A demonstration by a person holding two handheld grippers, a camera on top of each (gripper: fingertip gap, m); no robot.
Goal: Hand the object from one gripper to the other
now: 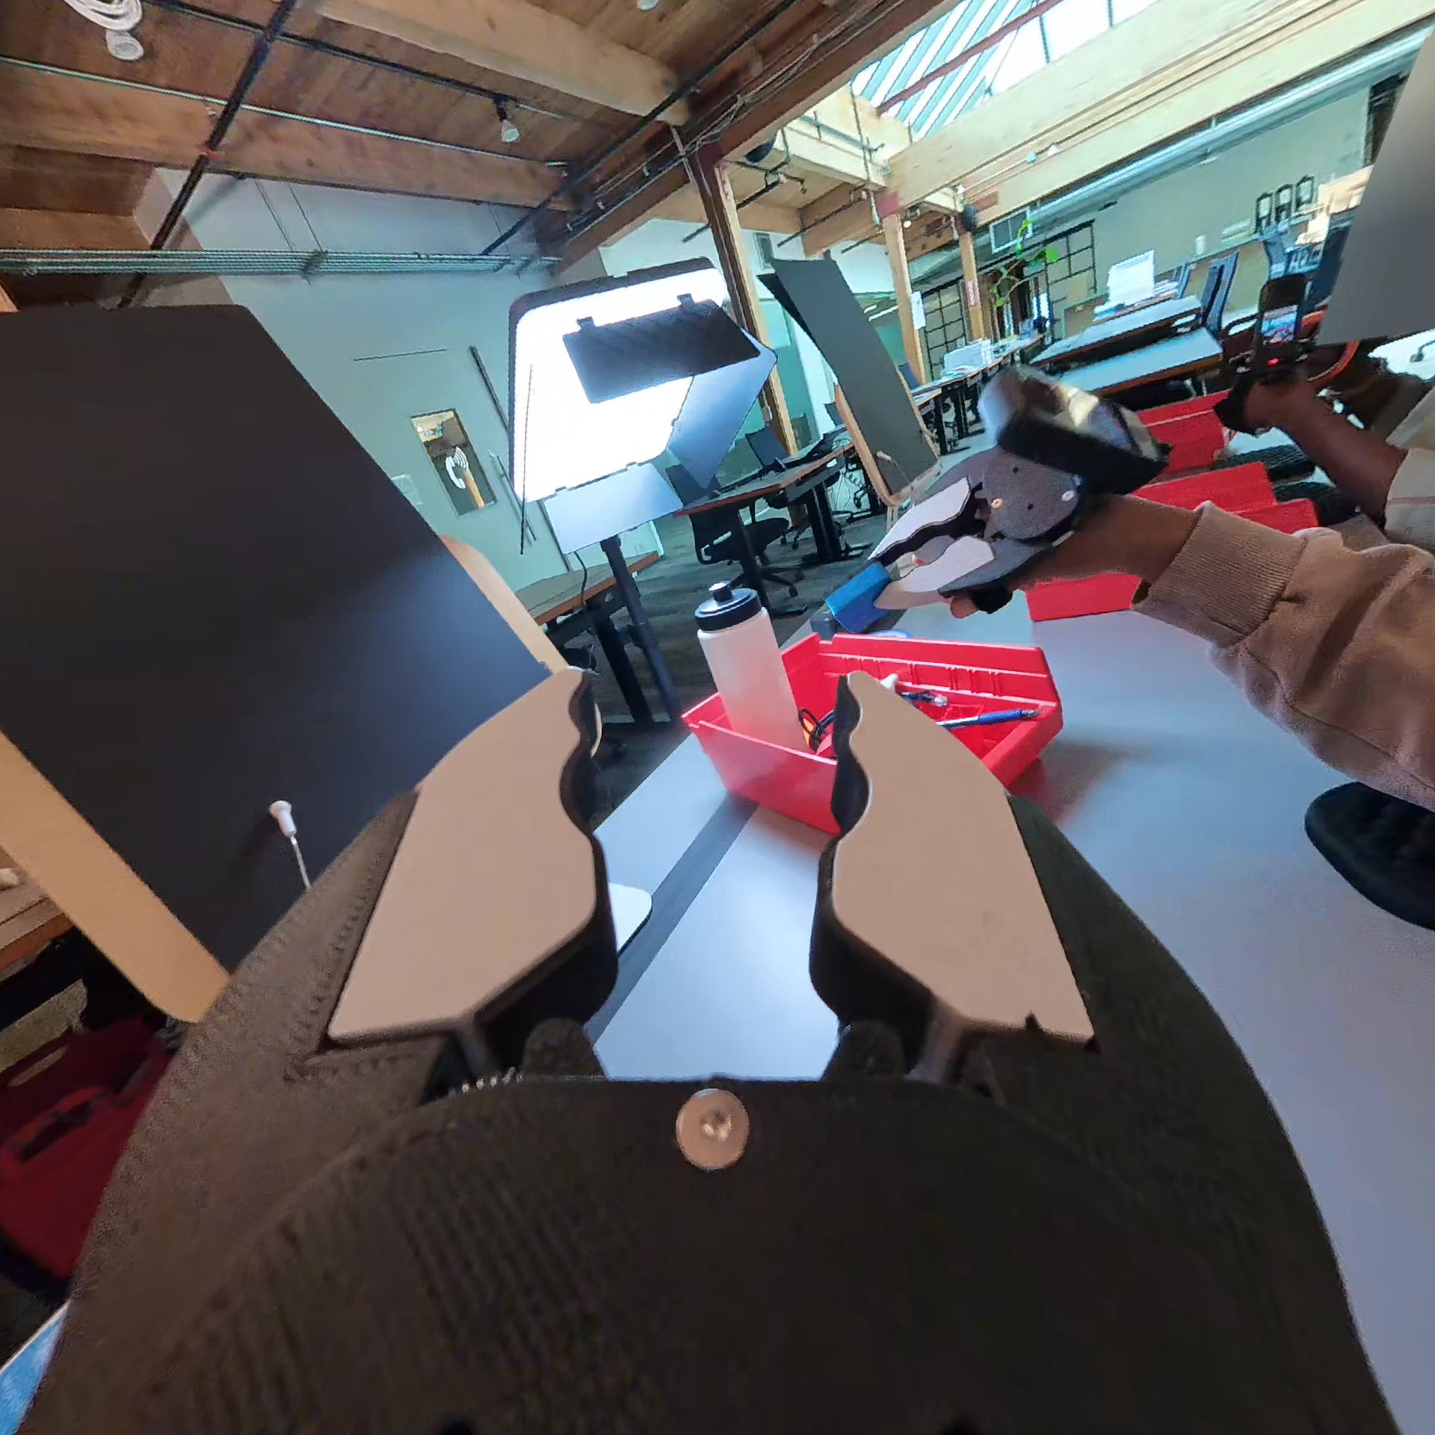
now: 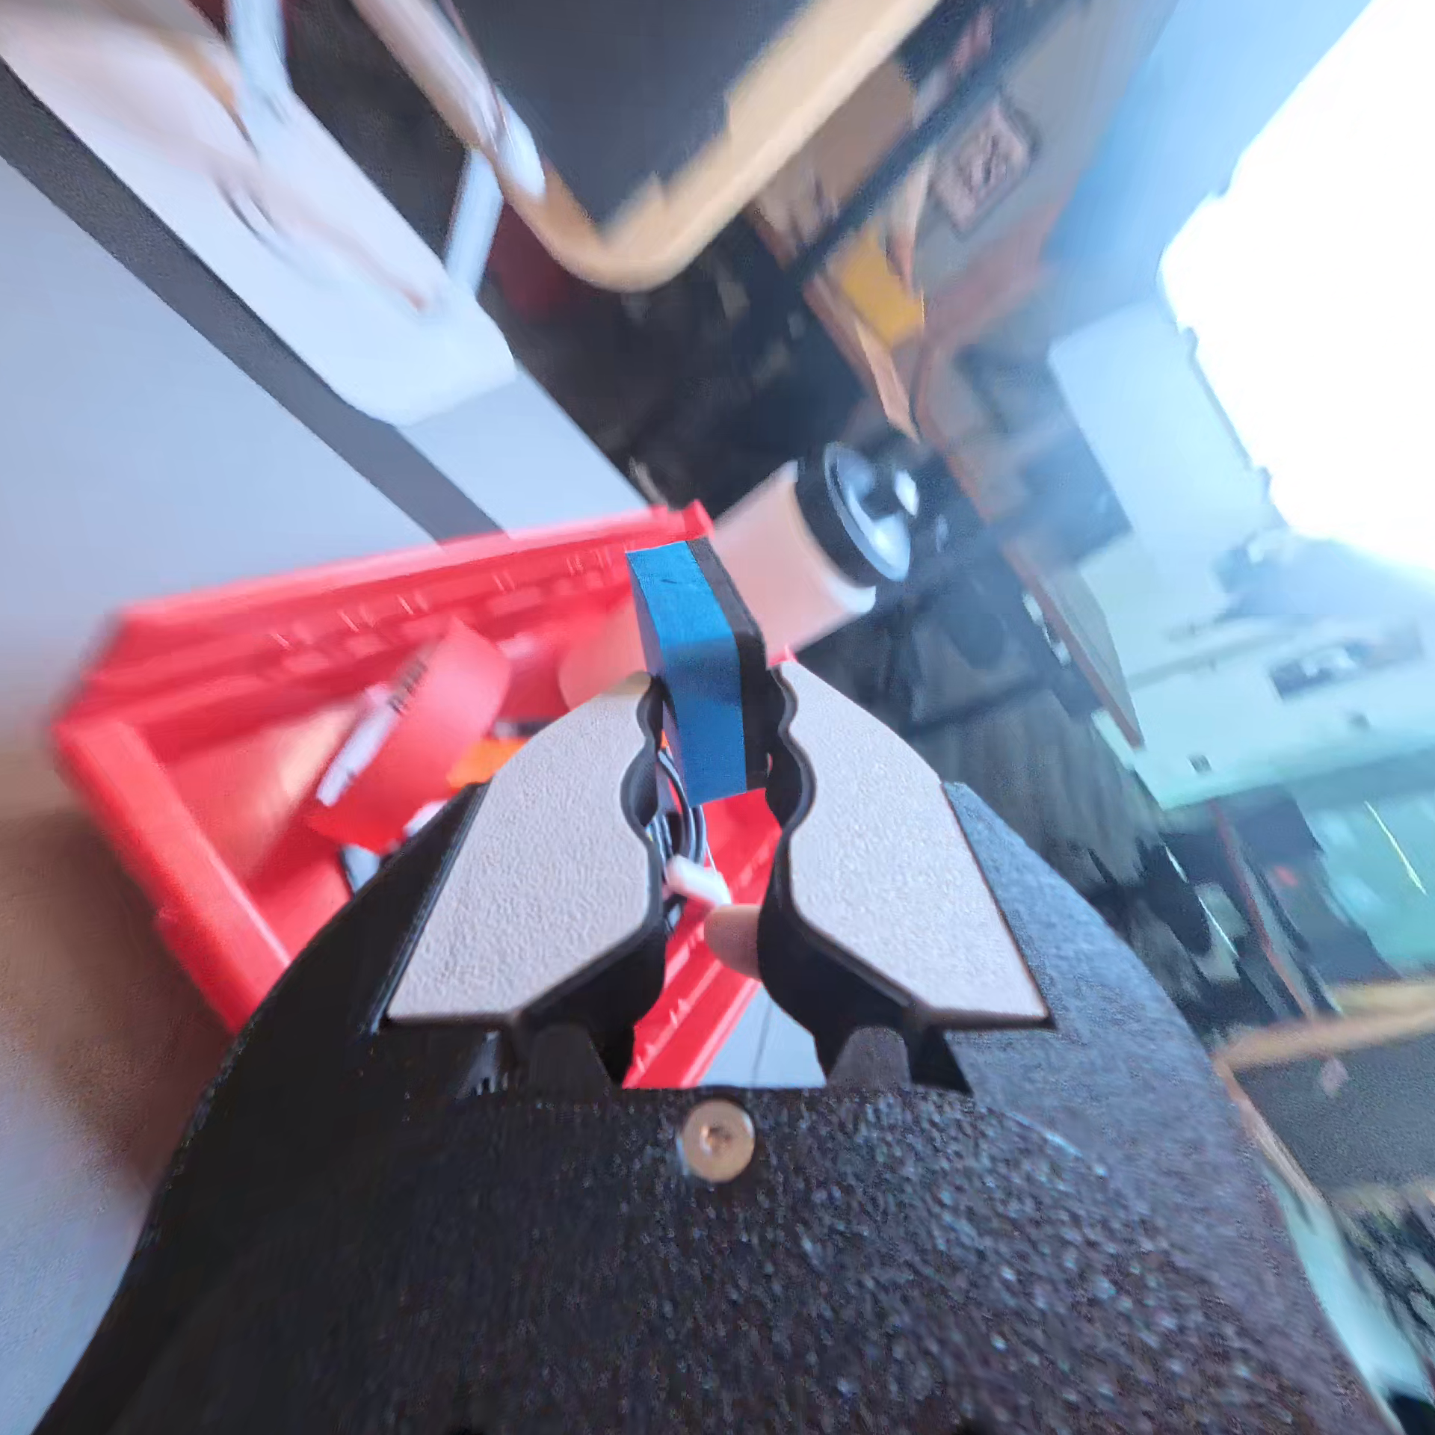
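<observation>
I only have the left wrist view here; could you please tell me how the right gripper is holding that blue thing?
Observer: The right gripper is shut on the blue and black block, pinching it at the fingertips, with most of the block sticking out past them.
Operator: Thank you. Is it all blue?
Observer: No, one face is blue and a black layer runs along its right side.
Operator: And what sits under it from that side?
Observer: The red bin lies below and behind the block, and the white bottle stands in it beyond the block, though that view is blurred.
</observation>
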